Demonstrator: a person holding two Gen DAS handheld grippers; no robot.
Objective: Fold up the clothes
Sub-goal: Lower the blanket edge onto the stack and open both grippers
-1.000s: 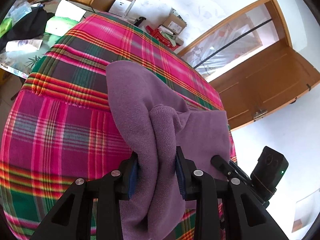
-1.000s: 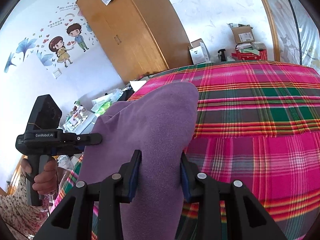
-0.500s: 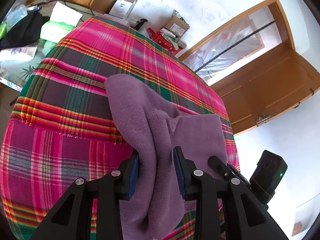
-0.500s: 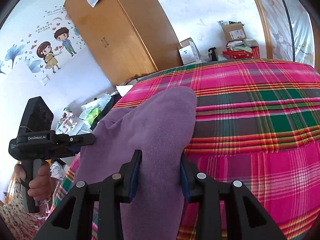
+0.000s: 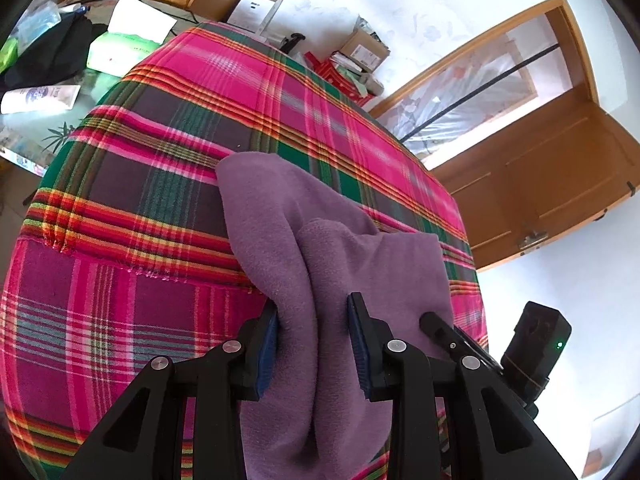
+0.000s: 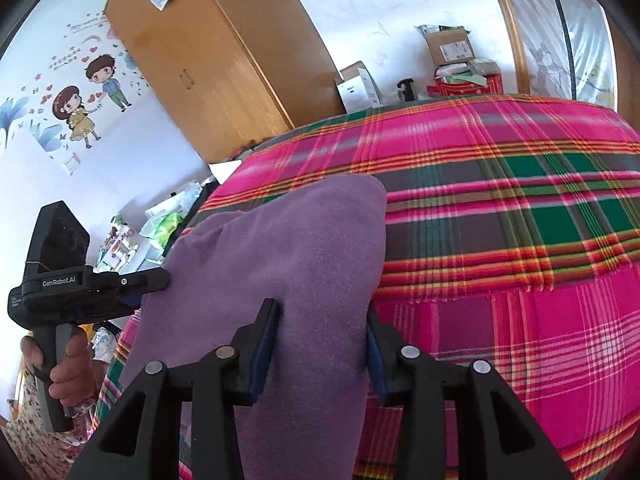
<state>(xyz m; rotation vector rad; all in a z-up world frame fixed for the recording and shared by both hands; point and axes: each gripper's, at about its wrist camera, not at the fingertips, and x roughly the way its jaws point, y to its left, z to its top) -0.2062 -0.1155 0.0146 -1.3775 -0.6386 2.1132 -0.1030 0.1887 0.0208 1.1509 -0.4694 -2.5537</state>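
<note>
Home bedroom: plaid bedspread [image 6: 500, 208], wooden wardrobe [image 6: 224, 60], cartoon wall stickers [image 6: 86, 100], cardboard boxes [image 6: 450, 50], wooden door [image 5: 560, 172].

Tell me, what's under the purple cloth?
Under the purple cloth is the plaid blanket, pink, green and red. Both grippers pinch the cloth's near edge. Anything directly beneath the cloth is covered.

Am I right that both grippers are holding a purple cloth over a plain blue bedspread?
Not quite: the bedspread is pink, green and red plaid, not plain blue, as both wrist views show. The rest holds: the left gripper and right gripper each hold the purple cloth over it.
</note>
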